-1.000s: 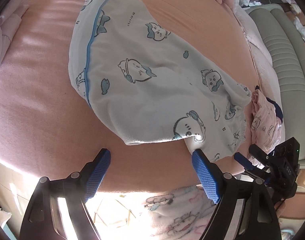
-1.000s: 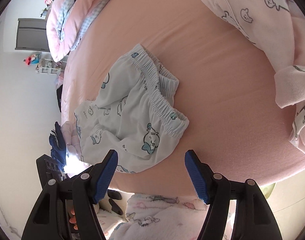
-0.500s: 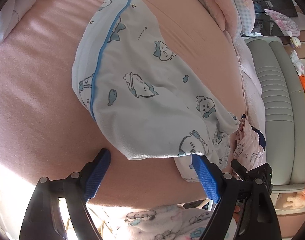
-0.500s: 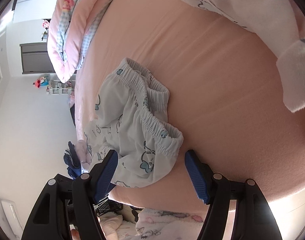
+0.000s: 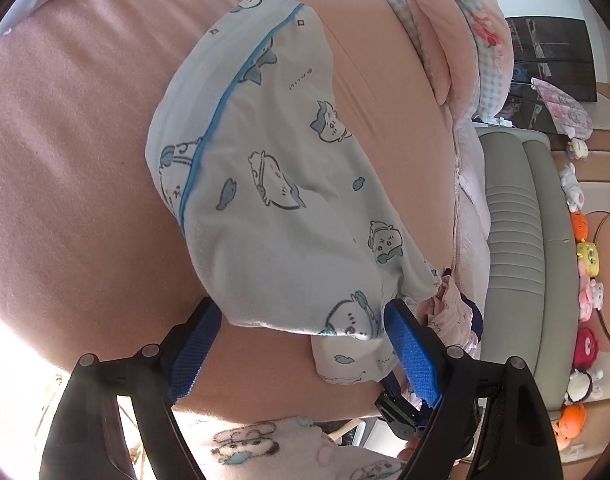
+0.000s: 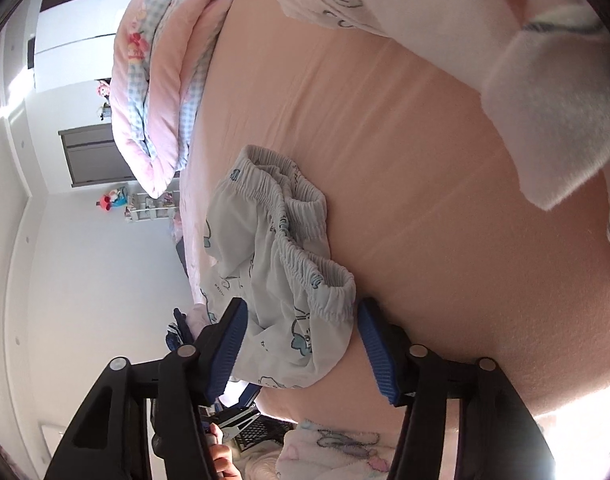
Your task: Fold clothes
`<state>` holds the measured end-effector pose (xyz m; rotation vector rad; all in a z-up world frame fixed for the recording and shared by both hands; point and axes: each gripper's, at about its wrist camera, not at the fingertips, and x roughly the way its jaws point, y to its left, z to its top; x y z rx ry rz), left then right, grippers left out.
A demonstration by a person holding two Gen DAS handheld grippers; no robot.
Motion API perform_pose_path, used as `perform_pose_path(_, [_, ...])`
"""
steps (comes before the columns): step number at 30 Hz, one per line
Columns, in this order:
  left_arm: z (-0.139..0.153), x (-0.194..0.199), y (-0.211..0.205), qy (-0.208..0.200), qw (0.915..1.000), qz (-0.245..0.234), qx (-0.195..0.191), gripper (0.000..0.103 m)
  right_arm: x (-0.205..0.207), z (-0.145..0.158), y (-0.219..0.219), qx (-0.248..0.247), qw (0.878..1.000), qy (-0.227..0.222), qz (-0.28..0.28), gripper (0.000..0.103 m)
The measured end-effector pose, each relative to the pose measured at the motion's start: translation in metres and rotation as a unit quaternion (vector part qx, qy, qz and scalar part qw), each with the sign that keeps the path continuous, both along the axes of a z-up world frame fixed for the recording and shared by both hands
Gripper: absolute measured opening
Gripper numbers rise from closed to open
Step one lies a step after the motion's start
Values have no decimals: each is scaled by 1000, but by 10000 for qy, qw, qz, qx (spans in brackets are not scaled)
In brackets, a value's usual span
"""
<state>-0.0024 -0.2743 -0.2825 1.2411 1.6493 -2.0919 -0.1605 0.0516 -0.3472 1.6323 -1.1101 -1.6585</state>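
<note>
Pale printed pyjama trousers (image 5: pixel 273 200) lying rumpled and unfolded mid-frame on the pink bed (image 5: pixel 65 160), folding barely begun: left gripper (image 5: pixel 301 332) spread wide astride the hem, right gripper (image 6: pixel 303 340) just narrowing around the waistband (image 6: pixel 305 264), neither yet clamped.

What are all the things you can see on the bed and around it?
pyjama shorts: one, pale blue with cartoon animals, on the bed near its edge
bed: one, peach-pink sheet
quilt: one, pink with blue check, bunched at the far end
fleece garment: one, pale pink, on the bed's far side
sofa: one, grey, beside the bed
plush toys: several, mixed colours, past the sofa
left gripper: open around the leg hem
right gripper: jaws just closing around the waistband corner
</note>
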Motion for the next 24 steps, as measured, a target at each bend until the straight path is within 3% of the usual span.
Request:
perform_pose_path(3, [12, -10, -2, 212, 9996, -136, -108, 83, -1, 4, -9, -28, 9998, -10, 197, 48])
perform_pose_path(6, [-5, -15, -8, 34, 9997, -12, 252, 83, -6, 6, -20, -176, 9987, -69, 479, 49])
perform_pose_path(9, [-19, -11, -10, -28, 9992, 63, 399, 83, -17, 6, -28, 298, 9969, -124, 710, 49])
perform_pose_path(15, [-37, 7, -23, 374, 9919, 504, 1108, 83, -16, -12, -18, -138, 9979, -332, 545, 48])
perform_pose_path(18, [-42, 11, -31, 515, 9843, 776, 1500, 83, -13, -23, -7, -443, 9974, -477, 304, 40])
perform_pose_path(20, [-35, 7, -34, 614, 9854, 735, 1408, 83, -16, -26, -8, -282, 9968, -630, 393, 26])
perform_pose_path(22, [-27, 1, -34, 709, 9882, 619, 1209, 83, -22, -24, -12, -123, 9957, -751, 522, 26])
perform_pose_path(24, [-28, -5, -33, 780, 9868, 611, 1279, 83, -26, -17, -17, 131, 9952, -570, 781, 26])
